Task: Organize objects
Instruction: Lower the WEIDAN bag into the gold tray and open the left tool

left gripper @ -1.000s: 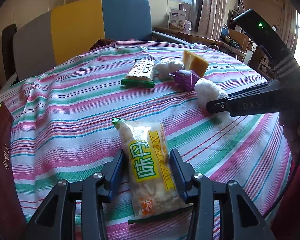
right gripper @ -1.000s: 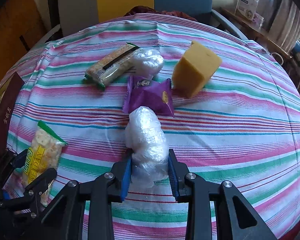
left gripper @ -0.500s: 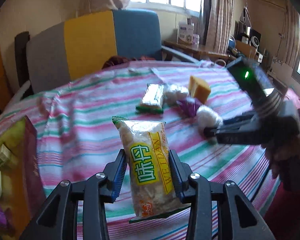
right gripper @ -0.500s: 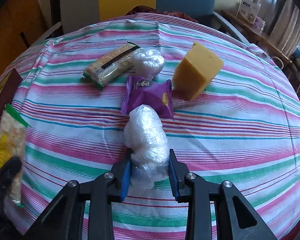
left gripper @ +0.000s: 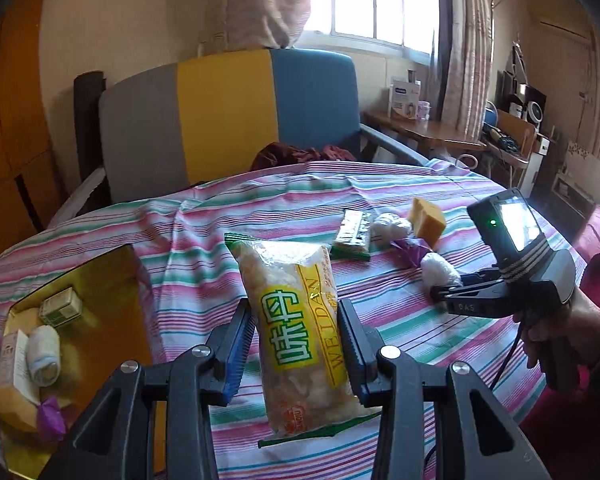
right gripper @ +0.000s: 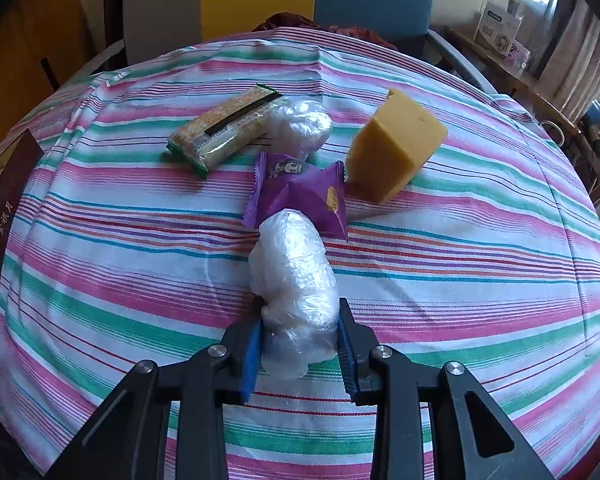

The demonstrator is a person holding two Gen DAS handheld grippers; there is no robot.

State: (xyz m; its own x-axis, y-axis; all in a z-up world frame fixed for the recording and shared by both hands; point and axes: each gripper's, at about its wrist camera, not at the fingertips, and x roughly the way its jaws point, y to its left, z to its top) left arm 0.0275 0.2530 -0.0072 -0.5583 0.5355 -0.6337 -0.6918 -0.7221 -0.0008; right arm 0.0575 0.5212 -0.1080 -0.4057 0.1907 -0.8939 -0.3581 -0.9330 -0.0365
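Note:
My left gripper [left gripper: 296,344] is shut on a yellow-labelled snack bag [left gripper: 300,332], which hangs clear above the striped tablecloth [left gripper: 380,320]. At the left an open gold-lined box [left gripper: 100,280] holds several small packets. My right gripper [right gripper: 298,344] is shut on a white plastic-wrapped bundle [right gripper: 292,272] that lies on the cloth; the same gripper [left gripper: 440,292] shows in the left wrist view, held by a hand [left gripper: 560,340]. Beyond the bundle lie a purple packet [right gripper: 300,196], a yellow wedge block [right gripper: 396,148], a cracker pack [right gripper: 224,132] and a second plastic bundle [right gripper: 304,124].
An armchair [left gripper: 220,120] in grey, yellow and blue stands behind the round table. A dark red box wall [right gripper: 0,216] rises at the table's left edge. A desk with clutter [left gripper: 420,132] sits by the window at the right.
My left gripper has lifted the snack bag off the cloth and swung left, which brings the open box into view. The right gripper has stayed put on the plastic bundle.

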